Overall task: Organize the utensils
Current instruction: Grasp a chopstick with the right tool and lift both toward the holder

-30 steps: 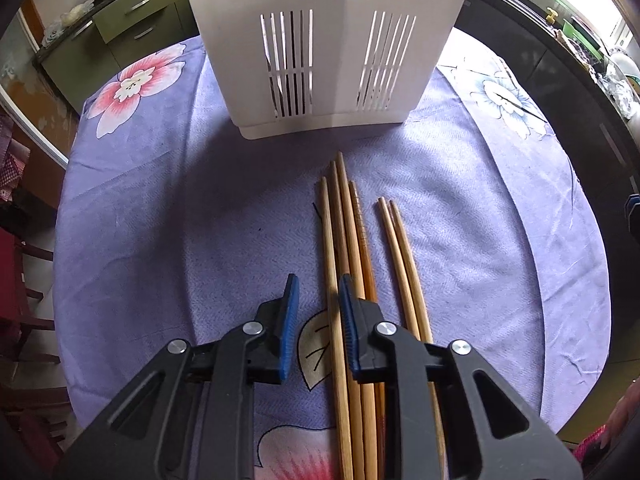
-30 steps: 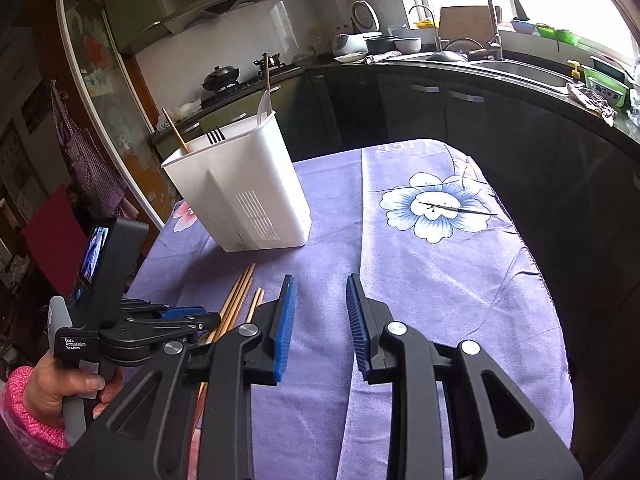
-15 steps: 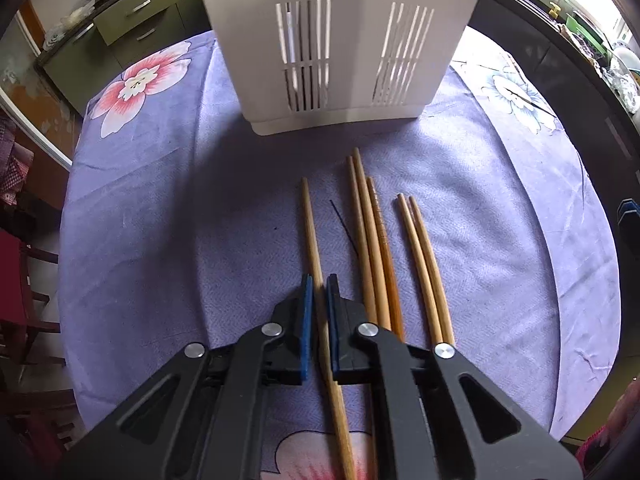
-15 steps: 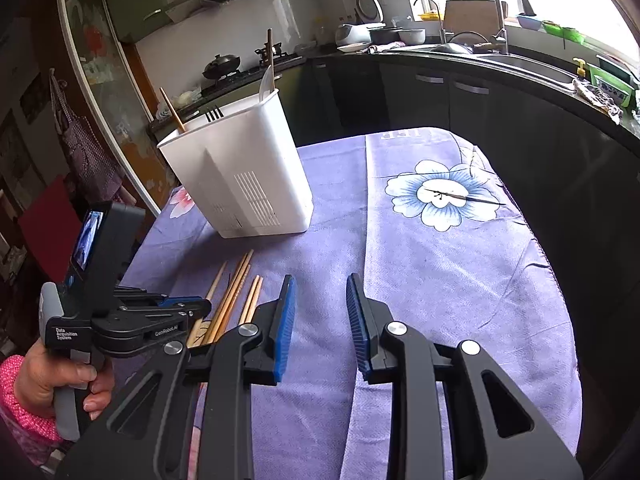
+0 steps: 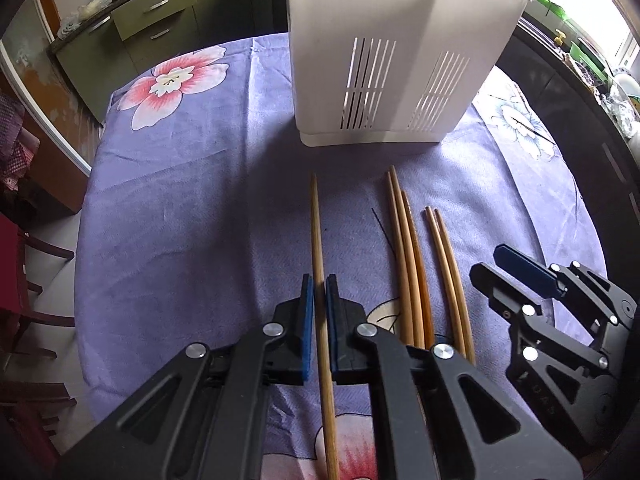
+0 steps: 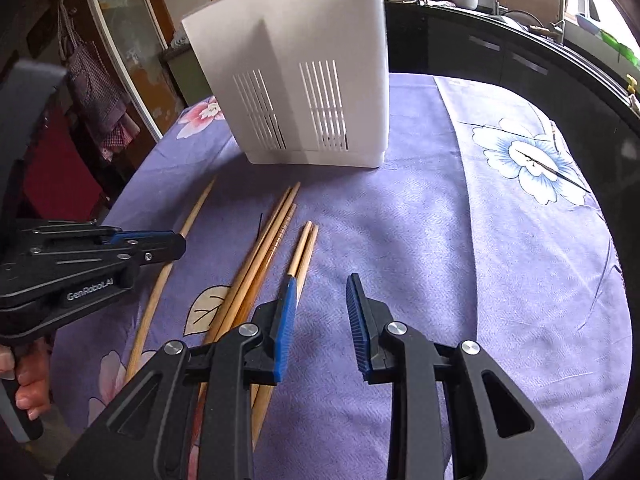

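Note:
My left gripper [image 5: 319, 280] is shut on a single wooden chopstick [image 5: 317, 232], which points toward the white slotted utensil holder [image 5: 384, 60]. The same chopstick shows in the right wrist view [image 6: 192, 216], held by the left gripper [image 6: 176, 240]. Several more chopsticks [image 5: 412, 264] lie side by side on the cloth to the right of it. My right gripper [image 6: 320, 308] is open and empty, low over the cloth just right of the chopstick pair [image 6: 304, 252]. It also shows in the left wrist view [image 5: 504, 264].
The round table has a purple flowered cloth [image 5: 180, 220]. The utensil holder [image 6: 304, 80] stands at the far side with a chopstick sticking out of its top. Dark counters and a sink [image 6: 560, 20] curve behind. A chair [image 5: 24, 280] stands at the left.
My left gripper closed on one chopstick and drew it left, apart from the others. My right gripper moved down and left toward the chopsticks, still open.

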Motion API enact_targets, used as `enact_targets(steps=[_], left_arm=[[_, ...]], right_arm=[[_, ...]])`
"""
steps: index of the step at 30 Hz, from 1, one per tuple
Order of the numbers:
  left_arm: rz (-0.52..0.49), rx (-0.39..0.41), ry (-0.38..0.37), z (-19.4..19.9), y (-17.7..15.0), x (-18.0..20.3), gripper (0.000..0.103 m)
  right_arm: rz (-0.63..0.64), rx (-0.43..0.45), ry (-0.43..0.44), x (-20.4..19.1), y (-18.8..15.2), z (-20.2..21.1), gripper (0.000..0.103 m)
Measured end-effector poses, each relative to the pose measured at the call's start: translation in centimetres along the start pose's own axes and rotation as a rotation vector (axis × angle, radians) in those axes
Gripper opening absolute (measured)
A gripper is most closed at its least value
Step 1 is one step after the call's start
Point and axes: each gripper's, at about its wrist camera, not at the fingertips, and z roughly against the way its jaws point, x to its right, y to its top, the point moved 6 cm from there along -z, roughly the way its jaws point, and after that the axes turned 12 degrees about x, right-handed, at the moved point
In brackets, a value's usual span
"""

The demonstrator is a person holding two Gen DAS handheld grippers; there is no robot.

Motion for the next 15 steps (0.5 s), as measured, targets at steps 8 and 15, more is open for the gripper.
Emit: enact_targets(steps=[8,15], left_arm=[[0.006,0.004,-0.026,0.1,0.0,-0.2,0.006],[0.004,0.013,-0.032,0.4,0.0,-0.1,0.006]], right_arm=[[-0.025,0.031,-0.002,1.0,0.3,0.9,0.026],[0.071,0.010,-0.055,-0.3,-0.3,0.0,0.026]])
